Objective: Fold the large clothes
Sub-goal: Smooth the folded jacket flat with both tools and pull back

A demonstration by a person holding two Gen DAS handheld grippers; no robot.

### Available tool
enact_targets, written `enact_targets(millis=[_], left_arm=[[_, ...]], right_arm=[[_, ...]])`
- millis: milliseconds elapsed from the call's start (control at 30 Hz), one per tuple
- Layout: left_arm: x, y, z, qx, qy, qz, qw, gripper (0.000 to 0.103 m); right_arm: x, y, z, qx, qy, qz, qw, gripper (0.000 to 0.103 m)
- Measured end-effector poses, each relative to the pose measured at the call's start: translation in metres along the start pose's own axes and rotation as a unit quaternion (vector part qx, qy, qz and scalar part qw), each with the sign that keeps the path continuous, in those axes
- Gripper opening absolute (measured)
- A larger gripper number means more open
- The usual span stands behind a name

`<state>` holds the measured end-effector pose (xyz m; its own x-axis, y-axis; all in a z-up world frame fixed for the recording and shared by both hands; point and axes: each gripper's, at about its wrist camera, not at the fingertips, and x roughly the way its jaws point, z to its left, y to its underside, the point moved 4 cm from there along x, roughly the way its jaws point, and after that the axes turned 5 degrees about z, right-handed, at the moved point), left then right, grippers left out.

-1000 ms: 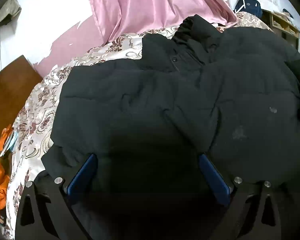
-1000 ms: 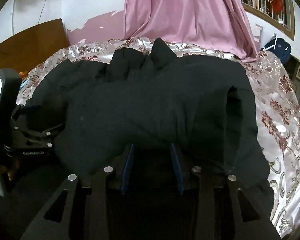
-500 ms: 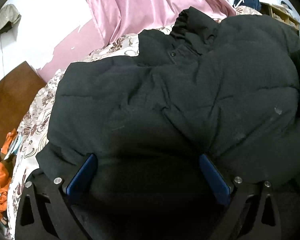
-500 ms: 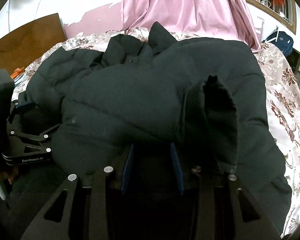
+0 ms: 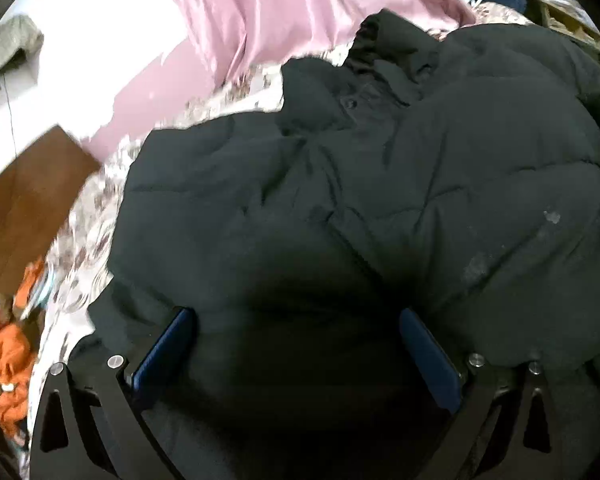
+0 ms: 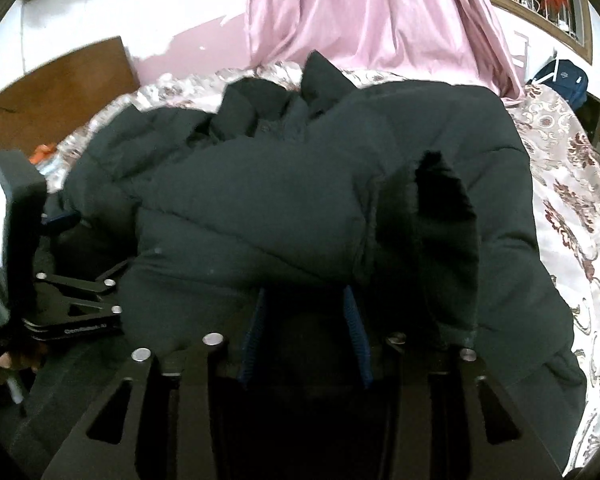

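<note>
A large black puffer jacket point(image 5: 340, 184) lies on the bed, collar at the far end. In the left wrist view my left gripper point(image 5: 296, 320) stands wide open, its blue pads on either side of a thick fold of jacket. In the right wrist view the jacket point(image 6: 284, 200) is bunched up, with a sleeve cuff point(image 6: 444, 200) standing open at the right. My right gripper point(image 6: 305, 300) has its blue pads close together on the jacket's near edge. The left gripper point(image 6: 56, 292) shows at the left of that view.
The bed has a floral satin cover point(image 6: 572, 184). A pink curtain point(image 6: 364, 12) hangs behind the bed. A brown wooden board point(image 5: 24, 200) stands at the left. Orange cloth point(image 5: 8, 364) lies beside the bed. A blue bag point(image 6: 562, 80) sits at the far right.
Both grippers have pushed forward with the jacket's near part, folding it toward the collar. The sleeve cuff has risen at the right. The jaws have kept their widths.
</note>
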<state>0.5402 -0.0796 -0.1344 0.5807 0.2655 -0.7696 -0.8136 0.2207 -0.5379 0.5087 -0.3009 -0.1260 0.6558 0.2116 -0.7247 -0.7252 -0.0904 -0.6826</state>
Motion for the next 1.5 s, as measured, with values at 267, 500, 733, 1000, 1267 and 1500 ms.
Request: enact_targets(millis=[267,500,733,1000,1267,1500], left_arm=[[-0.090,0.018,0.029,-0.114,0.181,0.015,0.9768,0.103],[-0.165,0.049,0.059,-0.186,0.282,0.002,0.9412,0.103],[-0.236,0.084,0.083,-0.181,0.275,-0.027,0.9440,0.103],[-0.312,0.103,0.099,-0.133,0.230,-0.063,0.9620,0.103],[-0.353,0.087,0.127,-0.120,0.219,-0.068,0.9659,0.103],[-0.335,0.039,0.147,-0.102,0.180,-0.069,0.9760,0.103]], right_arm=[[-0.068,0.011,-0.024,0.122,-0.130,-0.024,0.984,0.068],[-0.135,0.029,0.005,0.050,-0.078,-0.025,0.995,0.091],[-0.236,0.040,0.029,0.018,-0.041,-0.077,0.996,0.101],[-0.314,0.040,0.050,0.050,-0.071,-0.078,0.993,0.101],[-0.362,0.025,0.070,0.052,-0.072,-0.070,0.994,0.101],[-0.360,-0.021,0.067,0.034,-0.039,-0.063,0.997,0.101]])
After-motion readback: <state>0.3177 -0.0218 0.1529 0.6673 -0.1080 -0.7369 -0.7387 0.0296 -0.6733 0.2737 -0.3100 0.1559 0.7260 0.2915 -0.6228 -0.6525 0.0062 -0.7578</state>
